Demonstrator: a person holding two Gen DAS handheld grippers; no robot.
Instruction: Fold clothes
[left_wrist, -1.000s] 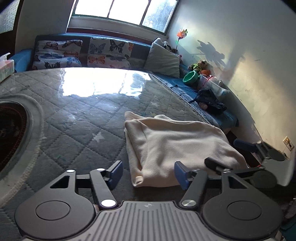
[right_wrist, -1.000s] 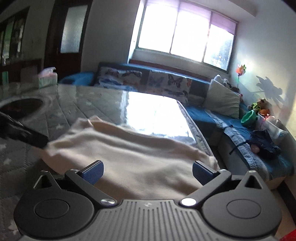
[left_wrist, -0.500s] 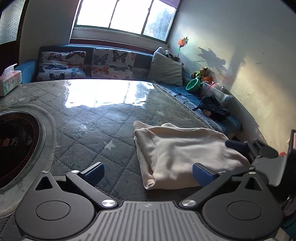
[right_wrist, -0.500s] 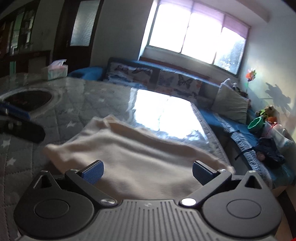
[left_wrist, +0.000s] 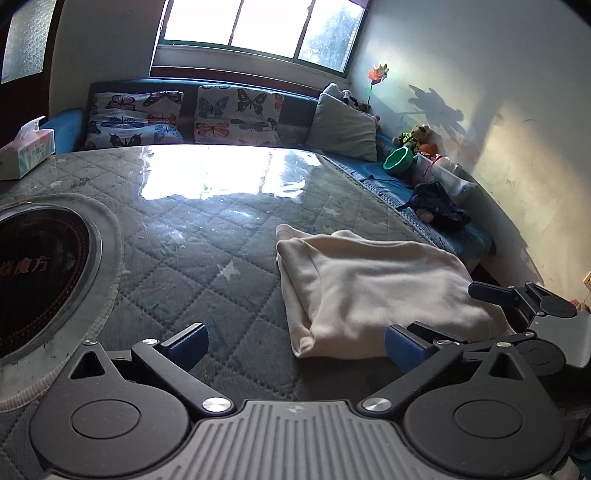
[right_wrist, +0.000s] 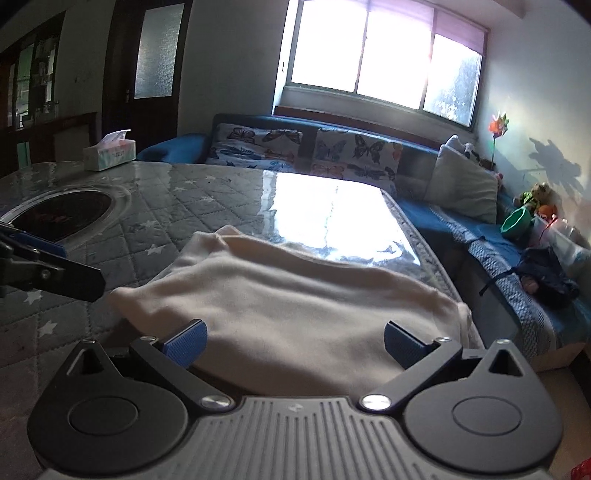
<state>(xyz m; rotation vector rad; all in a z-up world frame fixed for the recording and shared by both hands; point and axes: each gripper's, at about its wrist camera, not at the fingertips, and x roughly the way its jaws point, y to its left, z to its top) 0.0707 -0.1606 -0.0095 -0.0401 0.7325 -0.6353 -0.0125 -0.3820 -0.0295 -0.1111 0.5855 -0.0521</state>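
Observation:
A cream folded garment (left_wrist: 373, 291) lies flat on the quilted grey table cover (left_wrist: 207, 258), near the table's right edge. My left gripper (left_wrist: 293, 345) stands open just short of the garment's near left corner, with nothing between its blue pads. The right gripper (left_wrist: 439, 314) shows at the right of the left wrist view, over the garment's near right side. In the right wrist view the cream garment (right_wrist: 295, 302) fills the middle. My right gripper (right_wrist: 293, 341) is open above its near edge, touching nothing. The left gripper's finger (right_wrist: 40, 266) reaches in from the left.
A round dark inset (left_wrist: 33, 273) sits in the table at the left. A tissue box (left_wrist: 26, 151) stands at the far left corner. Behind and to the right runs a blue sofa with butterfly cushions (left_wrist: 184, 118), a green bowl (left_wrist: 397, 160) and dark clothing (left_wrist: 439, 206).
My left gripper's jaws have spread from part open to wide open and both grippers have drawn back a little from the garment. The garment lies as it did.

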